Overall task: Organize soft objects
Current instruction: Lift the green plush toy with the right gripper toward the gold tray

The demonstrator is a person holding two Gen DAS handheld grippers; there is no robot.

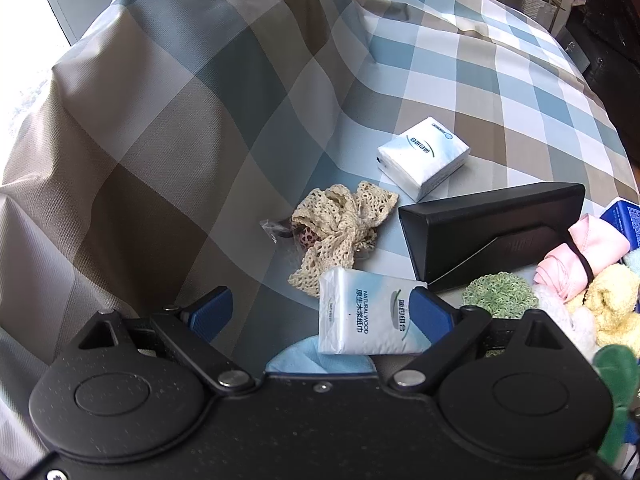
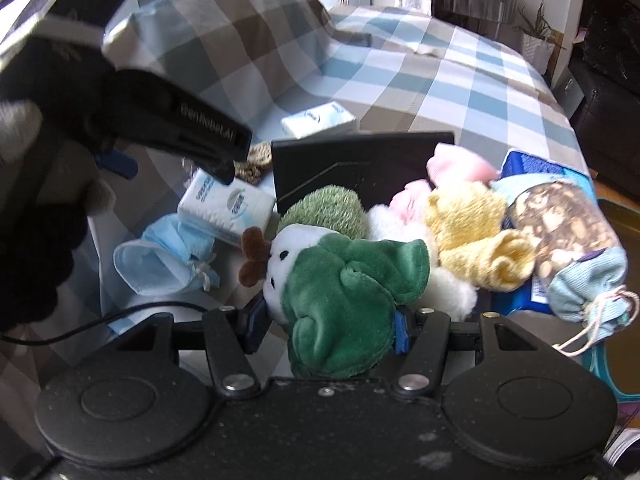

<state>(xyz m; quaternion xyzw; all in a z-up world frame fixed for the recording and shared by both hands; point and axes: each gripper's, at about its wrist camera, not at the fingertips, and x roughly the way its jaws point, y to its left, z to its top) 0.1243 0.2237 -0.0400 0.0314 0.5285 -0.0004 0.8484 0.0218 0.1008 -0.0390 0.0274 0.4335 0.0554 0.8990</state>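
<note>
Left side first: the big checked pillow (image 1: 168,120) rises at the far left of the bed (image 1: 500,92), nothing to do there. Your left gripper (image 1: 320,312) has its jaws wide apart over the sheet; the near tissue pack (image 1: 364,312) lies between them, against the right blue pad, the left pad well clear of it. Judged from that, the pack is the left-hand pick: centre the jaws on its long sides before closing, or it will likely pivot on the one pad touching it. Just beyond lie the beige crochet lace (image 1: 340,224) and a second tissue pack (image 1: 424,156), then the black case (image 1: 492,232) lying on its side. A blue face mask (image 2: 164,256) sits under the near pack's edge; don't drag it along. Moving right: your right gripper (image 2: 328,320) is clamped on the green plush toy (image 2: 344,296), pads pressed into its body, white face and brown antlers poking out to the left. The grip looks firm but the plush bulges past the pads, so carry it low and slow. Right of it the soft pile gathers: green knit pad (image 2: 328,208), yellow towel (image 2: 476,244), pink cloth (image 2: 460,168), and the drawstring pouch (image 2: 572,240) at the far right. Set the toy against that pile, not on the case, and release only once it rests.
</note>
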